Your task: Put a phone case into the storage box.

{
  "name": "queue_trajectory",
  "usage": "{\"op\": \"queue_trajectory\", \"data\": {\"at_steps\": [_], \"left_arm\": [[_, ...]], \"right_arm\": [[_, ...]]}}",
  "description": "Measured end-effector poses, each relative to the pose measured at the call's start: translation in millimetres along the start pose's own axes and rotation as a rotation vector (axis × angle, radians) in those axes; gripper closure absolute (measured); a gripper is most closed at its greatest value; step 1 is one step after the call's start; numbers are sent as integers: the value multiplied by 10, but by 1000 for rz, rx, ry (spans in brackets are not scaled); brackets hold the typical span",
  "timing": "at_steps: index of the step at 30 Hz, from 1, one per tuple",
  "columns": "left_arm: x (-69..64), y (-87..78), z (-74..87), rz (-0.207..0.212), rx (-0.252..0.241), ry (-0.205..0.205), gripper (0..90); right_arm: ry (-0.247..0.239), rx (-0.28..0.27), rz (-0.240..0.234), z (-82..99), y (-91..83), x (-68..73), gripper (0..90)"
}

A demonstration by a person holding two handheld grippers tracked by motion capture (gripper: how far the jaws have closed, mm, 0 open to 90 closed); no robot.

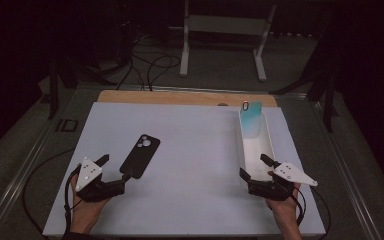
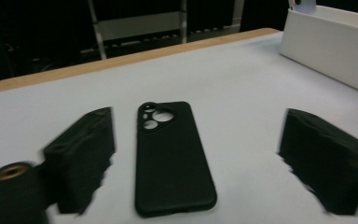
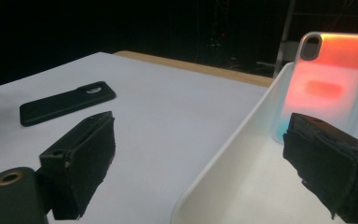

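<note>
**Spotter:** On the white worktop (image 1: 190, 165), near your left side, the black phone case (image 1: 140, 155) lies flat with its camera cut-out at the far end. Your left tongs (image 1: 114, 167) stand wide, and nothing is pressed between the jaws. In the left gripper view the case lies between the 2 jaws, apart from both.

**Operator:** Do you see my right tongs?

**Spotter:** Yes. Your right tongs (image 1: 253, 166) are wide too, at the near end of the white bin (image 1: 269, 136). In the right gripper view, 1 jaw hangs over the worktop outside the bin's rim and the other sits over the inside. I cannot tell whether either jaw touches the rim.

**Operator:** What is in the bin?

**Spotter:** 1 translucent phone case (image 1: 251, 119) stands upright against the far end wall. From above it looks teal; in the right gripper view it glows orange-pink with a blue lower edge. Your right tongs are apart from it.

**Operator:** How far are the 2 cases from each other?

**Spotter:** Well apart: the black 1 is left of the middle, the bin along the right edge of the worktop.
</note>
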State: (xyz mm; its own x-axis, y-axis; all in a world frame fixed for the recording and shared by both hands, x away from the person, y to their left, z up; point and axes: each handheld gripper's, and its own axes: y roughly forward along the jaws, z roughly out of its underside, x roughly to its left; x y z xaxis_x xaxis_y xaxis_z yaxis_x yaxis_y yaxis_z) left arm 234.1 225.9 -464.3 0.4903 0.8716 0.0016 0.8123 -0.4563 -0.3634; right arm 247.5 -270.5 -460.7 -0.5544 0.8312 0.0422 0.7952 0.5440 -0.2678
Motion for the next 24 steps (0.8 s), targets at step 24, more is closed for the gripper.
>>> {"op": "queue_trajectory", "data": {"at_steps": [24], "left_arm": [[116,60,-8,-47,106,-27,0]], "right_arm": [[-9,12,13,23,22,14,93]]}}
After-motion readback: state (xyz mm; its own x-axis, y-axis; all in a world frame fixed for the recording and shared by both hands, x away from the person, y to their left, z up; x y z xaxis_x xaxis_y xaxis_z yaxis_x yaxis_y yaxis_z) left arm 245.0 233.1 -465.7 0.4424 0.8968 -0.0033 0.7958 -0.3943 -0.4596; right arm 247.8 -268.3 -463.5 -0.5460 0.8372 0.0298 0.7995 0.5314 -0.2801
